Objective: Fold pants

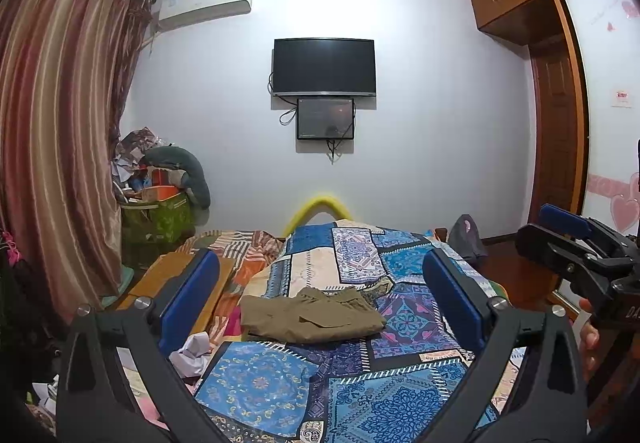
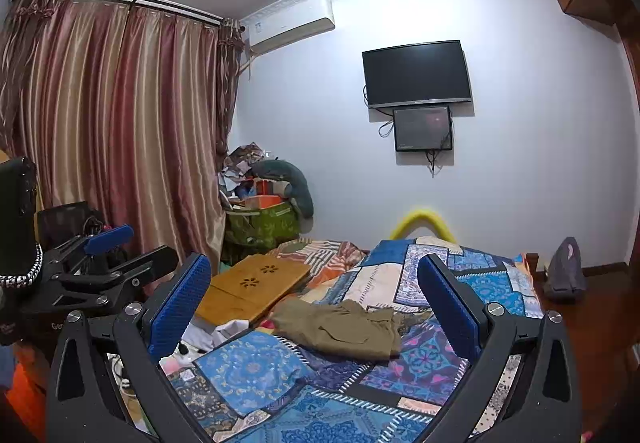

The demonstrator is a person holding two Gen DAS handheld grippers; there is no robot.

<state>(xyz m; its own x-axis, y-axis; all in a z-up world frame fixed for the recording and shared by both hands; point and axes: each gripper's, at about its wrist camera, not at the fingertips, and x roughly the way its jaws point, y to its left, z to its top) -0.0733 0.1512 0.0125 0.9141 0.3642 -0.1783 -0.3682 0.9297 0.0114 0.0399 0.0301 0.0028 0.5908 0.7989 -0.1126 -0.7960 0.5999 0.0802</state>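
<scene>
Both claws are held released above the quilt (image 1: 400, 395): the left gripper (image 1: 320, 295) and right gripper (image 2: 314, 297) grasp nothing. Beyond them, the folded pants (image 1: 312, 315) are laid on the quilt; a television (image 1: 324, 67) is mounted on the far wall.

Ahead of me a blue patchwork quilt (image 1: 404, 327) covers the bed. A black flat television (image 1: 324, 67) hangs on the pale wall above a smaller dark screen (image 1: 325, 119). Striped pink-brown curtains (image 2: 120, 115) hang left, beside a green cluttered box (image 2: 268, 227).
</scene>
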